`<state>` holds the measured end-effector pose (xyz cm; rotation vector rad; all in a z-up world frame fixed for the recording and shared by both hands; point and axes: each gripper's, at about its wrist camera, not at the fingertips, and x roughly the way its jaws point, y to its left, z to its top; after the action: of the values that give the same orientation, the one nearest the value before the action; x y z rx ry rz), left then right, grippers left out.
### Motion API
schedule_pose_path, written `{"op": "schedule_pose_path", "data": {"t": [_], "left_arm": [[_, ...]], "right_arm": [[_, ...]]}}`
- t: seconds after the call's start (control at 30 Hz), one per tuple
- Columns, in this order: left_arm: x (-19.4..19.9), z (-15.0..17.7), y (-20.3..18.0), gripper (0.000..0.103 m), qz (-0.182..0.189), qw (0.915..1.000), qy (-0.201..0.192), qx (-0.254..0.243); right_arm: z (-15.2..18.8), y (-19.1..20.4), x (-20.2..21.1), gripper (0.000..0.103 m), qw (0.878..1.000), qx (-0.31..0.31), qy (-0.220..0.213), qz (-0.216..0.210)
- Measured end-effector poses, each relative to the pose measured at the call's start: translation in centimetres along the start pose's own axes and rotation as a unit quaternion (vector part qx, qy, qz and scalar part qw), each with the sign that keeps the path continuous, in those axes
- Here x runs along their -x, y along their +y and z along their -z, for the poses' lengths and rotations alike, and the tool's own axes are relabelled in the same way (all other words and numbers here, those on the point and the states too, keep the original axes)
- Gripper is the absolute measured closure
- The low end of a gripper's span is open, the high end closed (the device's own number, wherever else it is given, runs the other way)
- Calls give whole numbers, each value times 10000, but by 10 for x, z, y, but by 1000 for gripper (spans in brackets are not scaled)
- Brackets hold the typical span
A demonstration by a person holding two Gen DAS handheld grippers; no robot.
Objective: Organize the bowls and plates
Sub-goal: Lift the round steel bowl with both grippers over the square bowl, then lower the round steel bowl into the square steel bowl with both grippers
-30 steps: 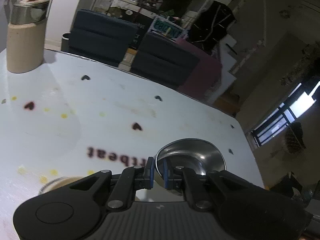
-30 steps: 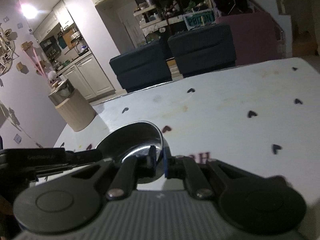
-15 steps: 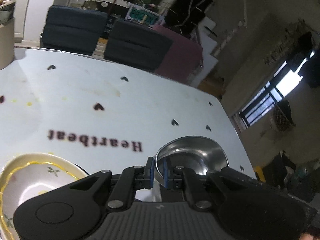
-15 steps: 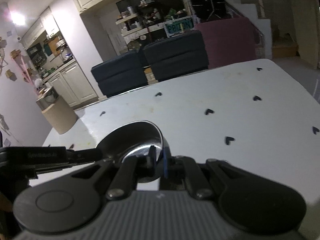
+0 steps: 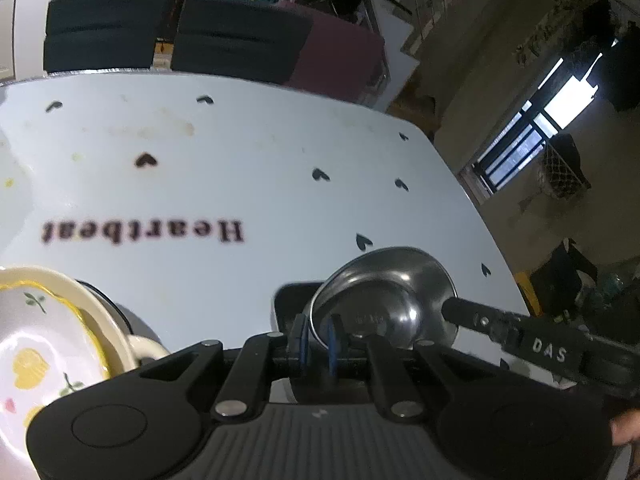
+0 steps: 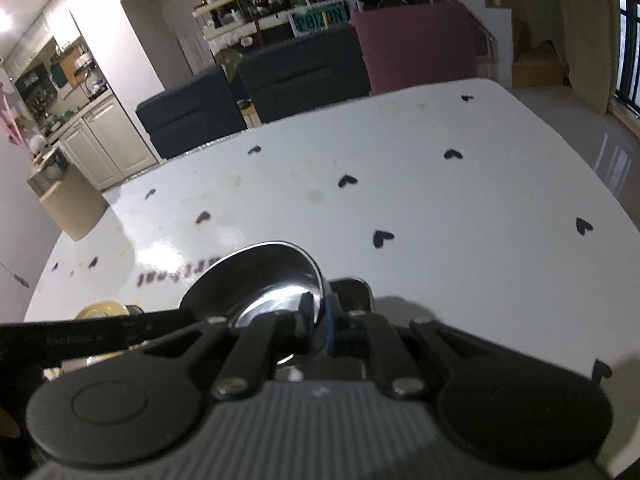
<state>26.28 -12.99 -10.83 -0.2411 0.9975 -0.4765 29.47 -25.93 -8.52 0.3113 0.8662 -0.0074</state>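
A steel bowl (image 5: pixel 384 292) hangs low over the white table (image 5: pixel 240 160), carried by both grippers. My left gripper (image 5: pixel 316 336) is shut on its left rim. The right gripper's finger (image 5: pixel 500 324) reaches in to the bowl's opposite rim. In the right wrist view the same bowl (image 6: pixel 256 276) sits in my right gripper (image 6: pixel 320 316), whose jaws are closing tighter on the rim. The left gripper's finger (image 6: pixel 100 332) comes in from the left. A cream floral plate (image 5: pixel 40 340) lies at the lower left on other crockery.
A rounded square dish (image 5: pixel 286 300) shows just under the bowl, also seen as a grey dish (image 6: pixel 356 292). A beige canister (image 6: pixel 68 204) stands at the table's far left corner. Dark sofas (image 5: pixel 236 36) sit beyond the far edge. The table's right edge (image 6: pixel 600 200) drops to the floor.
Both grippers carried the steel bowl sideways and lower over the table. The floral plate and then the right gripper's finger came into the left wrist view; the canister left it.
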Motion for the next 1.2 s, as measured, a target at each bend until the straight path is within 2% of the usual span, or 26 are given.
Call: {"op": "schedule_pose_path", "data": {"t": [0.1,0.5,1.2], "left_arm": [[-7,3,1,92,61,9999,145,42],[-25,15,-2,92,-113,9983,494,-285],[-39,24,-14,90,-111,9922,760,-978]], "right_arm": [[0,0,-7,98,9999,-25,70,82],[2,10,-38,100,9979,142,598,223],[-1,26,-78,99,9920,585,844,731]]}}
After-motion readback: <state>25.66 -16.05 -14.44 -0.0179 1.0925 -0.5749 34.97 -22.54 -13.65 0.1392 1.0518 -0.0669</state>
